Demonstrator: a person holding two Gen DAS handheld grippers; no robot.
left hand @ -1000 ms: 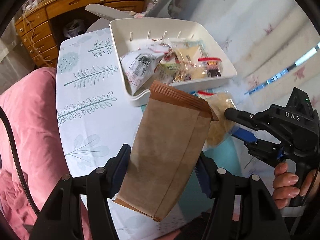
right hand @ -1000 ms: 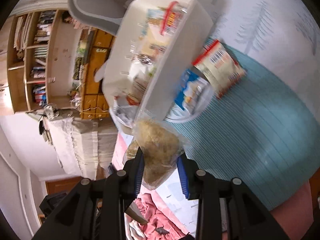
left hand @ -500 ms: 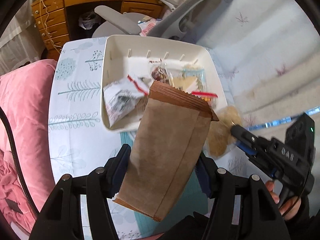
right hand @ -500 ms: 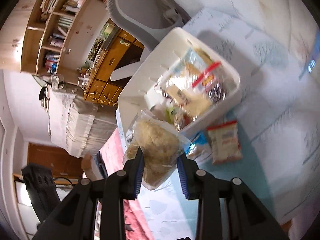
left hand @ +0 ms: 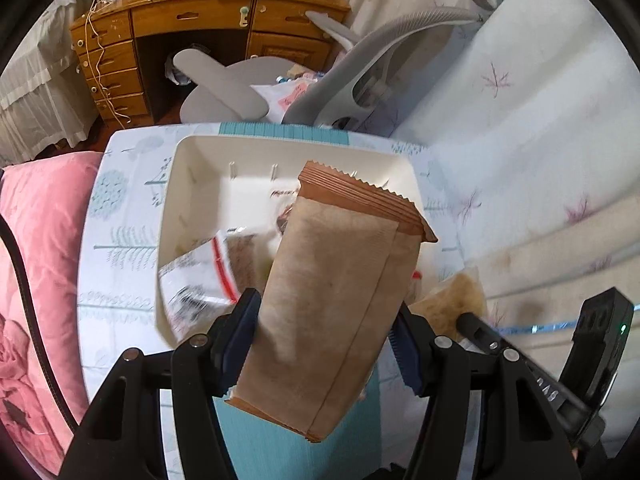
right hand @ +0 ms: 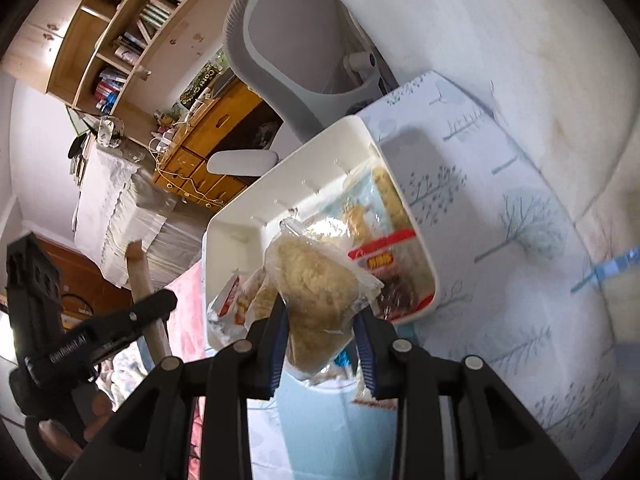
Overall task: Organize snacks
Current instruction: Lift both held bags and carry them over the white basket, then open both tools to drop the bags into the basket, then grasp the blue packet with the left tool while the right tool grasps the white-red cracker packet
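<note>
My left gripper is shut on a brown paper snack packet, held upright above the near edge of a white basket. The basket holds several snack packs, among them a white pack with red trim. In the right wrist view my right gripper is shut on a clear bag of pale crumbly snack, raised over the near side of the same basket. That bag and the right gripper show at the lower right of the left wrist view.
The basket stands on a table with a tree-print cloth and a teal mat. A grey office chair and a wooden desk stand beyond. Pink bedding lies left, white bedding right. Another snack pack lies on the mat.
Both grippers rose and moved toward the basket with their packs. The brown packet now overlaps the basket's inside. The right view rolled, so the basket turned from steeply tilted to more upright.
</note>
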